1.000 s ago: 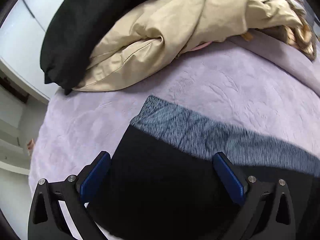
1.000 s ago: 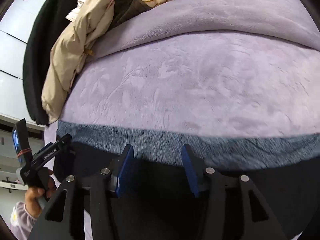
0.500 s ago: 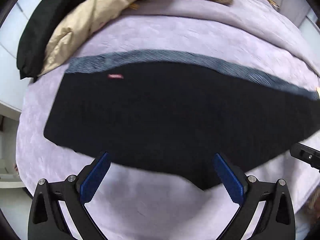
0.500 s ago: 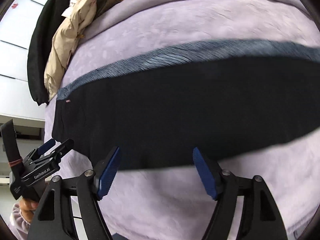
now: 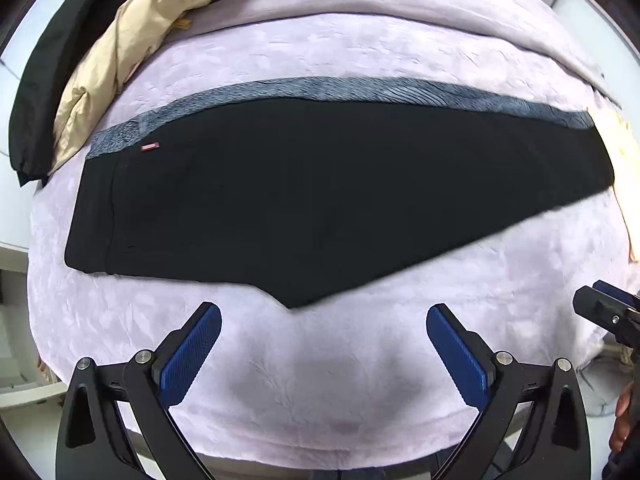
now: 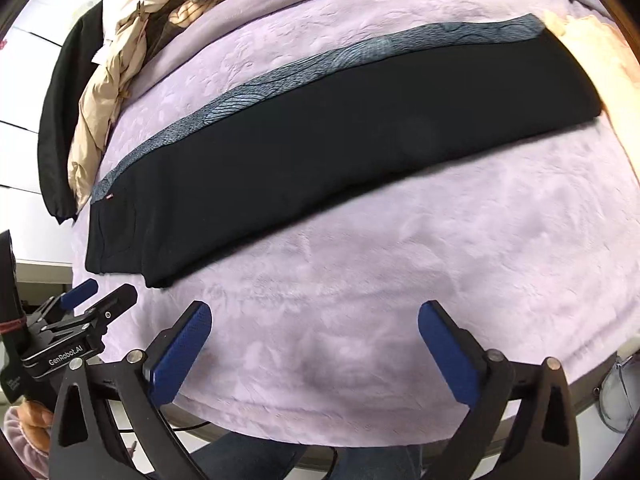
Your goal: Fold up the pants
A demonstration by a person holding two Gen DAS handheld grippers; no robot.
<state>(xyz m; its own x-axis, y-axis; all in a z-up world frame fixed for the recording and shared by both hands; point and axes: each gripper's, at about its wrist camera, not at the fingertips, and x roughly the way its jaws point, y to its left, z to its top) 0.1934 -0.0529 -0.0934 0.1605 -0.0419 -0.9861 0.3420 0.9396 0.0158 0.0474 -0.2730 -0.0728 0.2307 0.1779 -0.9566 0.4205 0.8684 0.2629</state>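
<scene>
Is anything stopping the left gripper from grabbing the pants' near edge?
Probably not. The left gripper is open and empty, and only bare blanket lies between it and the pants ahead.

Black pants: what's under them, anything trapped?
The pants lie flat on the purple blanket, which shows all around them. A blue-grey patterned strip shows along their far edge. Whatever lies directly beneath the fabric is covered.
</scene>
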